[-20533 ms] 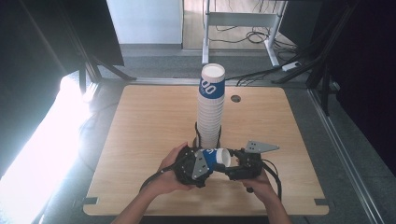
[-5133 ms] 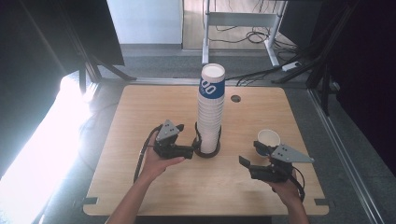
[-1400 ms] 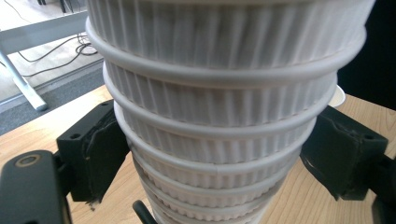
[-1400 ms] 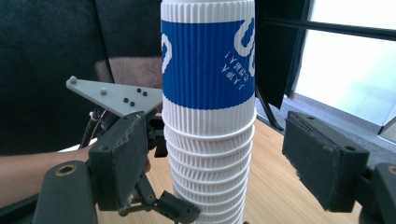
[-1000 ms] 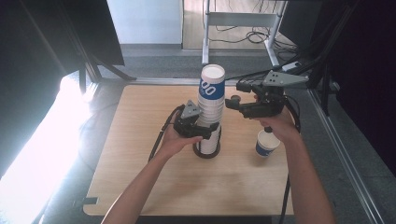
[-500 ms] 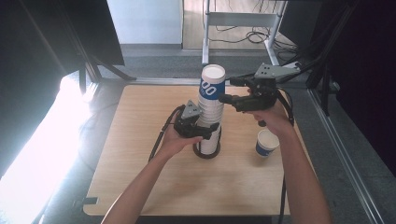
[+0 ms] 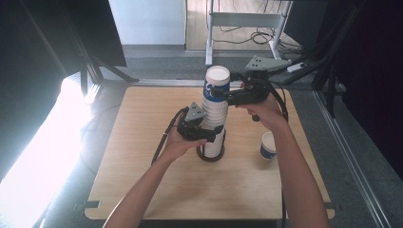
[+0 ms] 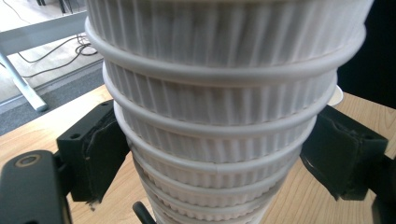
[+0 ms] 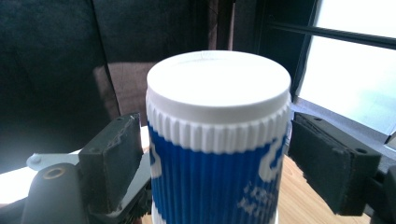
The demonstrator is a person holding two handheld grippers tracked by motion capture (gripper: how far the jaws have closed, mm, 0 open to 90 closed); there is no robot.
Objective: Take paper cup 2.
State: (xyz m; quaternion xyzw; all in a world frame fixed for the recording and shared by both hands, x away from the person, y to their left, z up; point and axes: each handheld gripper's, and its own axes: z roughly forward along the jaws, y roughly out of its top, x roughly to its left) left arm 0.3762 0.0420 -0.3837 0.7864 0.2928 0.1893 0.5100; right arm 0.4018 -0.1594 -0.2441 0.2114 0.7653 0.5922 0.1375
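On table point(image 7: 142, 190): one stack point(image 7: 215, 118), one cup point(image 7: 268, 146).

Cup stack point(image 7: 215, 111) blocks mid-table; lone cup point(image 7: 268, 145) stands right; left side open.

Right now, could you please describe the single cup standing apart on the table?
On the wooden table rises a tall stack of upturned cups. To its right stands a lone blue-and-white cup, mouth up and held by neither claw.
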